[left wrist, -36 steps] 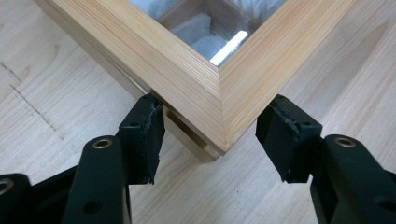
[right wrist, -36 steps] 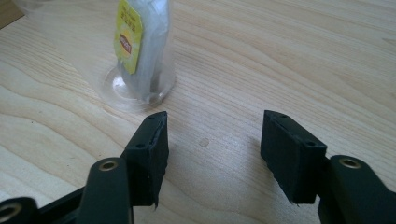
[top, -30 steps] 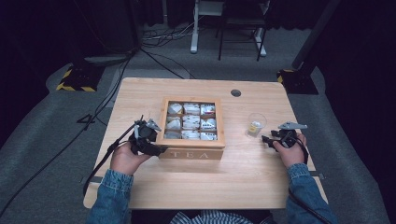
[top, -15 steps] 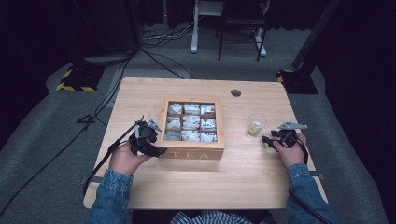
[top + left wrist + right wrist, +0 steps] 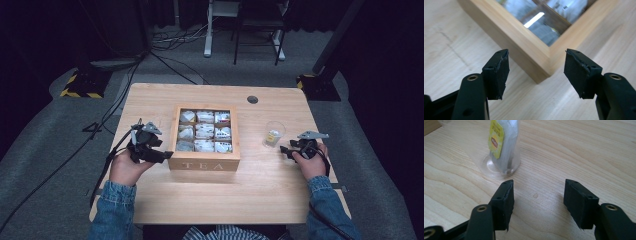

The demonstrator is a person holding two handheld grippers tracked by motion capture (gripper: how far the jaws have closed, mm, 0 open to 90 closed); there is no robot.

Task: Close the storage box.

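Note:
A wooden tea box (image 5: 204,164) marked TEA stands mid-table, with packets showing in its compartments. In the left gripper view its top pane reflects light and its near corner (image 5: 541,72) lies just ahead of the jaws. My left gripper (image 5: 164,154) is open at the box's front-left corner, holding nothing (image 5: 536,67). A clear plastic cup (image 5: 274,134) with a tea bag inside stands right of the box. My right gripper (image 5: 285,149) is open and empty just right of the cup. In the right gripper view (image 5: 537,195) the cup (image 5: 510,162) and the bag's yellow tag (image 5: 495,140) sit ahead to the left.
The wooden table (image 5: 250,195) has a round cable hole (image 5: 252,99) at the back right. Cables trail from the left gripper off the table's left edge. Bare wood stretches in front of the box and behind it.

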